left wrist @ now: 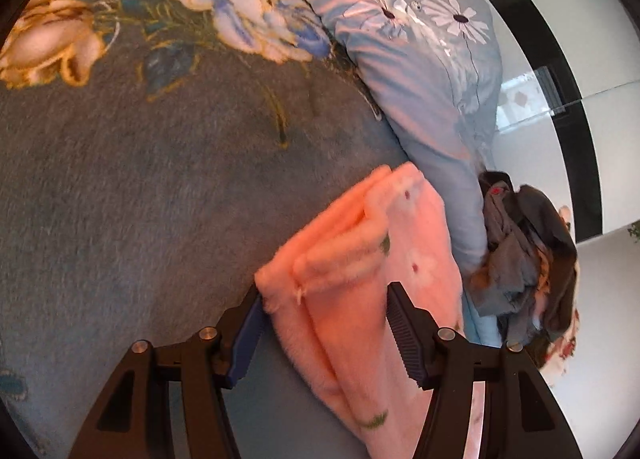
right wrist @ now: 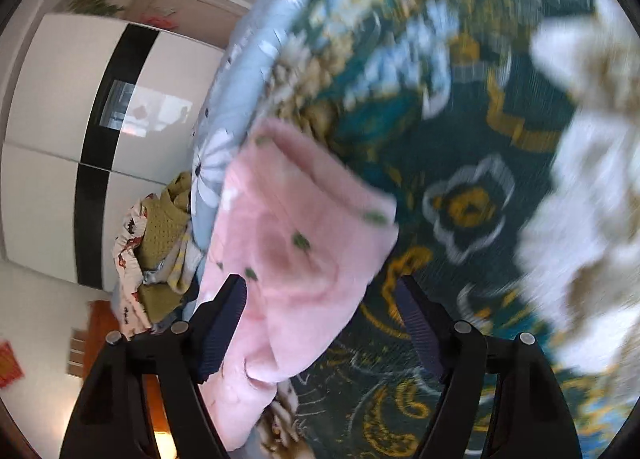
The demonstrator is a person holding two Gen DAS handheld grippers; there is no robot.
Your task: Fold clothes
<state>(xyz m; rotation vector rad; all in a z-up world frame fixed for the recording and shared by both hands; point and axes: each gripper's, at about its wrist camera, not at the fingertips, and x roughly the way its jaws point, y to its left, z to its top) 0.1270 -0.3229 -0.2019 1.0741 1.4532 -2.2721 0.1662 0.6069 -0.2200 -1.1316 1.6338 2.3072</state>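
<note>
- Soft, even daylight in both views; no hard shadows.
- The glossy wardrobe [left wrist: 532, 99] mirrors a bright window patch.
- Left view mostly sharp, softening at the rim.
- Right view heavily motion-blurred, worst on the blanket [right wrist: 500, 119].
- Fisheye bends edges; black vignette in the corners.

The garment [left wrist: 372, 259] lies on the blanket [left wrist: 140, 199], between the spread fingers of the left gripper [left wrist: 324, 335]. A quilt [left wrist: 432, 71] borders the blanket to the garment's right, with a clothes pile [left wrist: 524, 255] beyond it, then the wardrobe [left wrist: 568, 107].
</note>
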